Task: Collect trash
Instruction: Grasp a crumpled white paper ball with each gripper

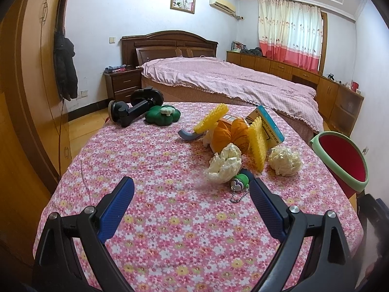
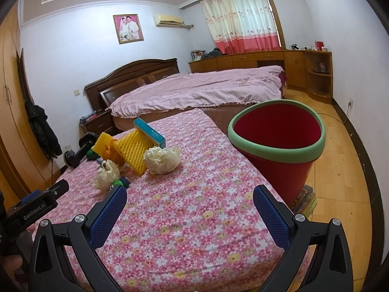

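Two crumpled paper wads sit mid-frame on the flowered counter (image 1: 170, 219): the near wad (image 1: 225, 164) beside a green keychain toy (image 1: 240, 181), the far wad (image 1: 285, 161) just right of the yellow foam netting (image 1: 257, 143). Both grippers are empty, fingers spread wide: the left gripper (image 1: 192, 200) low in its frame, the right gripper (image 2: 190, 209) likewise. No pickup looks begun yet. A red bin (image 2: 277, 136) with a green rim waits at the right (apparently empty). Next, I judge, the left gripper should advance, straddle the near wad without snagging the toy, and pinch.
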The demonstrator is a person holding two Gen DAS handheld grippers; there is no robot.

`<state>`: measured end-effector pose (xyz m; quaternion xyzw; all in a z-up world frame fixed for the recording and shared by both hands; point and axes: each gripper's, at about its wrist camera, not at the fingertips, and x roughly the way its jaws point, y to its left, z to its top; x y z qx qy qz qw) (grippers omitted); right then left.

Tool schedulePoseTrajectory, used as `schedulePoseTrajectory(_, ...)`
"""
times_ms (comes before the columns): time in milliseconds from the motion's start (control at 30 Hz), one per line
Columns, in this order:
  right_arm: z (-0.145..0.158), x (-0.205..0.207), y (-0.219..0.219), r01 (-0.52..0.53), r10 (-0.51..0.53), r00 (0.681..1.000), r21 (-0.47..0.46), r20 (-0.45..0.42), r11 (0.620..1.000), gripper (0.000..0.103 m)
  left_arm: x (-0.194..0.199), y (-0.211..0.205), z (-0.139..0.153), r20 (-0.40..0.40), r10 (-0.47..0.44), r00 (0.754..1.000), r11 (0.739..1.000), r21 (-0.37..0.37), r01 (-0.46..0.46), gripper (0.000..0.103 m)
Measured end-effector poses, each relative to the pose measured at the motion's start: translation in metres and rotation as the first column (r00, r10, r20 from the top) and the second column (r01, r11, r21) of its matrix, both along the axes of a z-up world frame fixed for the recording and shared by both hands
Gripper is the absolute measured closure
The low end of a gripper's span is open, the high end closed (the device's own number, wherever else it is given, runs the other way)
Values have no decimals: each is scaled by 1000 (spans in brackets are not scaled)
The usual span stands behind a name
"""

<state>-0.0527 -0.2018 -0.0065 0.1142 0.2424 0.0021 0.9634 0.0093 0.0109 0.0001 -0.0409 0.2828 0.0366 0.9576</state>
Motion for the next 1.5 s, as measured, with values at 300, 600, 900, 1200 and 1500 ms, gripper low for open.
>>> schedulePoseTrajectory(300,12,30,-14,-9,9,1000,32,-16,999,0,46,0,-5,-107,-82,991,996,-25,80,8)
schedulePoseTrajectory(600,10,84,-7,-49,50,995,11,-92,999,0,99,-4,-25,-198,-127,972,991,-70,115,8)
schedulePoseTrajectory(900,-17,132,17,-81,82,977,10,-195,997,0,124,-6,-45,-223,-194,955,977,-130,168,21)
schedulePoseTrajectory(1200,-41,168,37,-137,135,932,16,-337,990,0,131,-6,-56,-235,-303,924,940,-233,249,48)
schedulePoseTrajectory(1500,-48,184,47,-125,123,928,16,-353,992,27,120,-3,-51,-203,-307,930,933,-256,252,65)
